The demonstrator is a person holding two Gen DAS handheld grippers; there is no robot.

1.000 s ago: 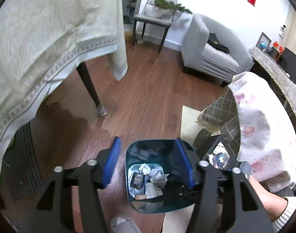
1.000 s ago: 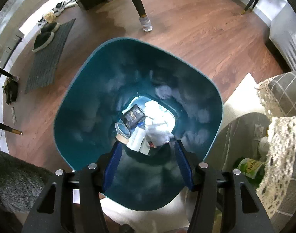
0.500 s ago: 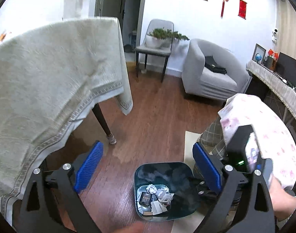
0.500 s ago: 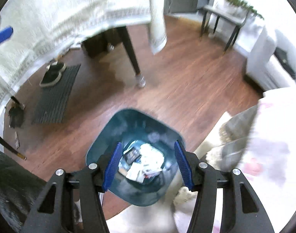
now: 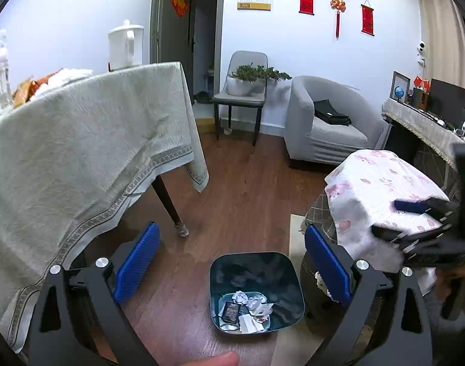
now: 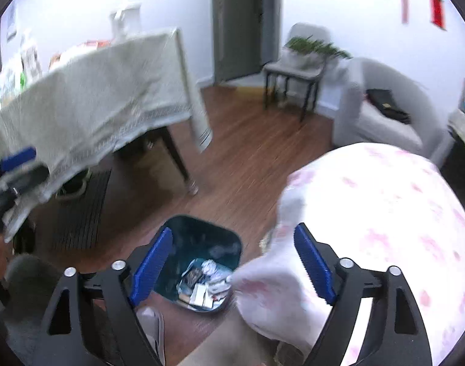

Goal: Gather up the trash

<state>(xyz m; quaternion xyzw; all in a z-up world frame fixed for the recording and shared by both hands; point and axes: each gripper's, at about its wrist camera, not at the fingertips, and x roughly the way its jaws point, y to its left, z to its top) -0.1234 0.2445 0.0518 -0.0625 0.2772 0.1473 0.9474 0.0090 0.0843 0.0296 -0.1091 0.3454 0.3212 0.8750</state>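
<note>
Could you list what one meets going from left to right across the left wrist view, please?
Table draped in a pale green cloth → grey dining chair → grey armchair → pink-patterned white cloth.

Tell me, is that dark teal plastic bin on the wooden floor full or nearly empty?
Nearly empty. The dark teal plastic bin stands upright with only crumpled white paper and a small dark packet covering its bottom; its walls are bare above.
</note>
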